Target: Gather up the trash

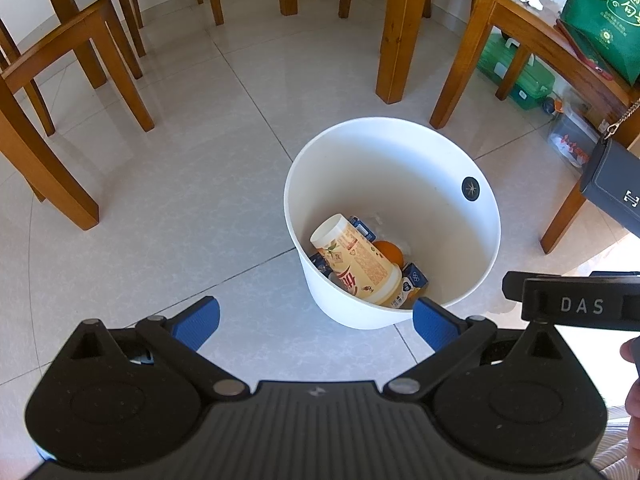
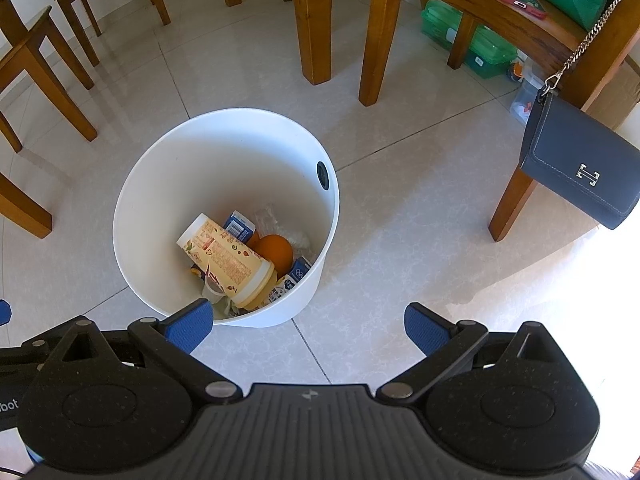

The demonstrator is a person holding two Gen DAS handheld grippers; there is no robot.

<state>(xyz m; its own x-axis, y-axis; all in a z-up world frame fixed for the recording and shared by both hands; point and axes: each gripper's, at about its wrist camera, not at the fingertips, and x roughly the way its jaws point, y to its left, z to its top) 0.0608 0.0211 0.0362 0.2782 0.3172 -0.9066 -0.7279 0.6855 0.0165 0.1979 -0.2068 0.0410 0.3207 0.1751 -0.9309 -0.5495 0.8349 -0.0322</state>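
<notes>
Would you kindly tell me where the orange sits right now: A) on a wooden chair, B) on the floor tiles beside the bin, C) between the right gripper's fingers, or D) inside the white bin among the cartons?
D: the orange lies inside the white bin, next to a paper cup, while both grippers are open and empty.

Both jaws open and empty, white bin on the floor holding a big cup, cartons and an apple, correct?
Not an apple: it is an orange, seen in the right wrist view beside the big cup in the white bin. Cartons and open, empty jaws are right.
</notes>
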